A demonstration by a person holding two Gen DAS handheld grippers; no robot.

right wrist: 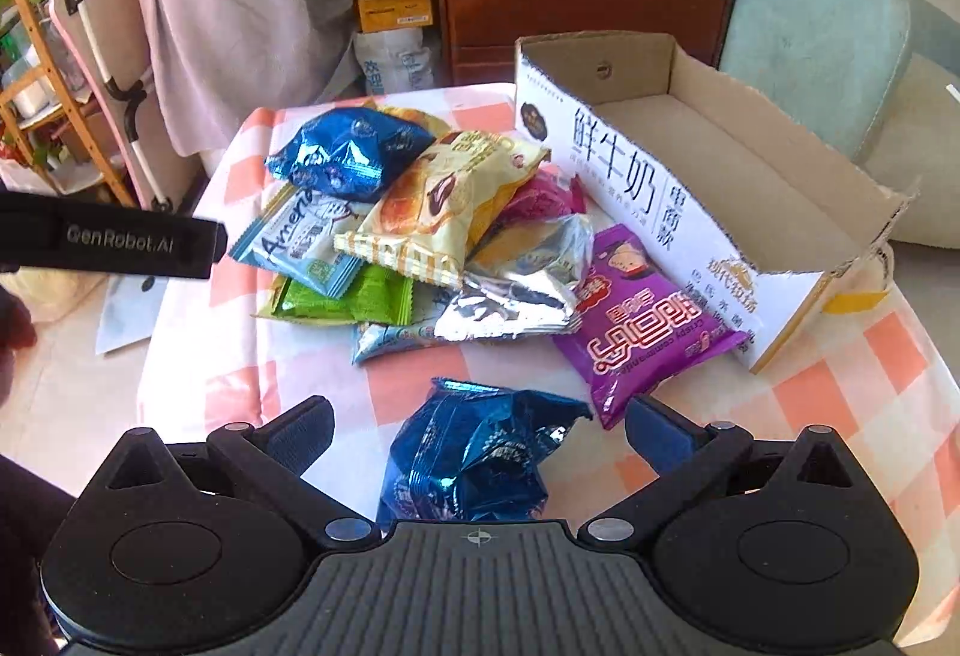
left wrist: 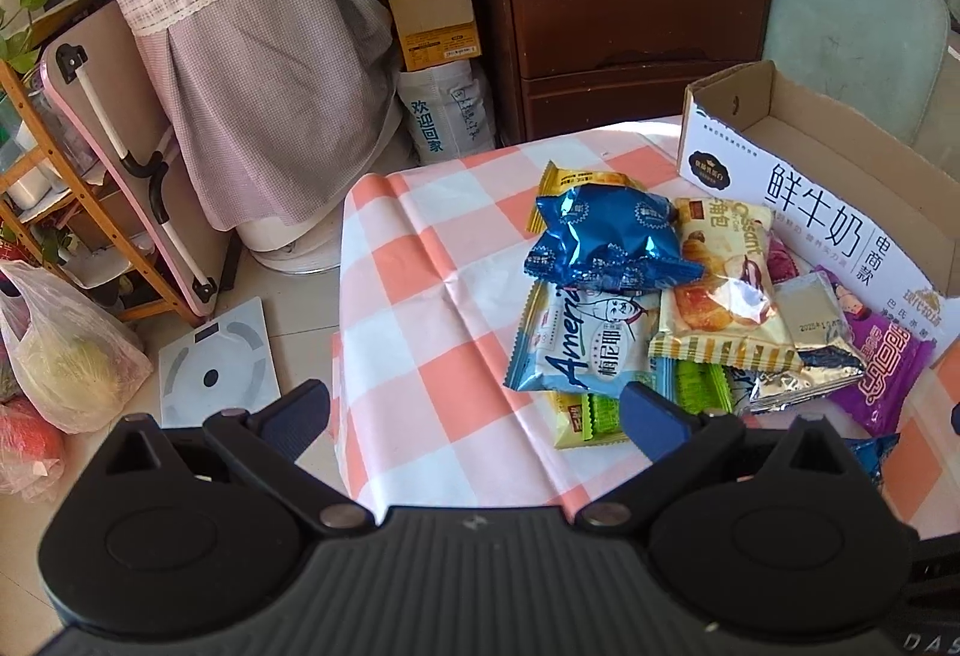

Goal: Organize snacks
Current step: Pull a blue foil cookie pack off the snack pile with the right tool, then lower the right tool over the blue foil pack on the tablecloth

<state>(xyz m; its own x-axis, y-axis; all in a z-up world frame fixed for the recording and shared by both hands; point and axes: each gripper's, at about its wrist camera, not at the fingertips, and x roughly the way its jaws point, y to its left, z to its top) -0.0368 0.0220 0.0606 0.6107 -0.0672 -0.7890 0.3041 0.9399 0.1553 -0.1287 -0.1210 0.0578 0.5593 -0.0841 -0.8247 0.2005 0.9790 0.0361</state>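
A heap of snack packets lies on the checked tablecloth (left wrist: pixel 432 260) beside an open cardboard box (right wrist: pixel 708 146). On top sit a blue foil packet (left wrist: pixel 606 242), a cream croissant packet (right wrist: pixel 444 200), a silver packet (right wrist: pixel 516 290) and a purple packet (right wrist: pixel 648 332). My left gripper (left wrist: pixel 474 416) is open, low over the cloth, just short of the heap's near-left corner. My right gripper (right wrist: pixel 480 434) is open above a second blue foil packet (right wrist: pixel 474 458) that lies apart from the heap, between the spread fingers. The box (left wrist: pixel 840 158) looks empty inside.
The table's left edge drops to a tiled floor with a white scale (left wrist: pixel 216 362) and plastic bags (left wrist: pixel 66 350). A dark wooden cabinet (left wrist: pixel 624 14) stands behind the table. The left gripper's black body (right wrist: pixel 114 242) reaches in from the left in the right wrist view.
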